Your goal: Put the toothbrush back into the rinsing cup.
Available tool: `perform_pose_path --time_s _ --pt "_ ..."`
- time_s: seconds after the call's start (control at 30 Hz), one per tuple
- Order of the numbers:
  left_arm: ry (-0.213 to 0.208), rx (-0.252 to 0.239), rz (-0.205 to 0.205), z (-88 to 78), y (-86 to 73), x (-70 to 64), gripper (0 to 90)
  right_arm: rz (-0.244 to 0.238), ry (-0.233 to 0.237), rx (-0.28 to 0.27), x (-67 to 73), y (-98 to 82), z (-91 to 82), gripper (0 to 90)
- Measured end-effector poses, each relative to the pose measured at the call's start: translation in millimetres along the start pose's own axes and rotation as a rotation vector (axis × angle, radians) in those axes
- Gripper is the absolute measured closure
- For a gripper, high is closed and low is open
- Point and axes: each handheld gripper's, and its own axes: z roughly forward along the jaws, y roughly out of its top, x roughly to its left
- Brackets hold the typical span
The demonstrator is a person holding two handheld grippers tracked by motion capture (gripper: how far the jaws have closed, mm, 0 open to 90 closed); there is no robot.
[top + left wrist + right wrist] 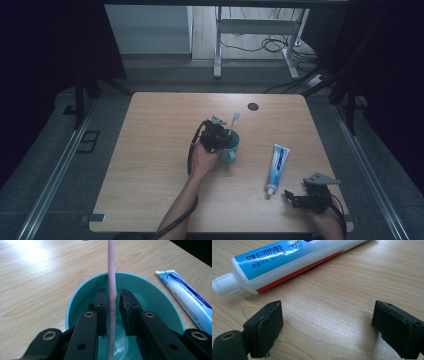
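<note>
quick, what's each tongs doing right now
left tongs: barely parted around the toothbrush standing in the teal cup, grip loosening
right tongs: open, empty, beside the toothpaste tube

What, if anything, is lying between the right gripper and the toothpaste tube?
Nothing visible. Only bare table separates the open right gripper from the toothpaste tube, whose cap end lies nearest it. The teal cup stands off to the left, clear of that path.

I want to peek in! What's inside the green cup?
A pink toothbrush stands in the green cup, between the left tongs. The tongs hide the handle's lowest end.
</note>
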Motion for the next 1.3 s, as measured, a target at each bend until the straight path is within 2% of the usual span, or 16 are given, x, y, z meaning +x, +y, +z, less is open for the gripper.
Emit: perform_pose_path --time_s 0.63,0.9,1.07,1.3 --pt "0.025 -0.036 0.032 -13.3 5.2 -7.7 57.9 -0.002 -0.001 -0.001 -0.1 0.0 0.1 10.0" --pt "0.026 -0.062 0.042 -24.0 10.6 -8.2 47.0 -0.001 0.000 0.000 -0.1 0.0 0.0 10.0" --pt "0.007 -0.064 0.042 -30.9 14.2 -8.4 38.8 -0.001 0.000 -0.001 0.0 0.0 0.0 10.0" --pt "0.007 -0.055 0.063 -38.7 17.0 -9.7 26.8 -0.001 0.000 -0.001 0.0 0.0 0.0 10.0"
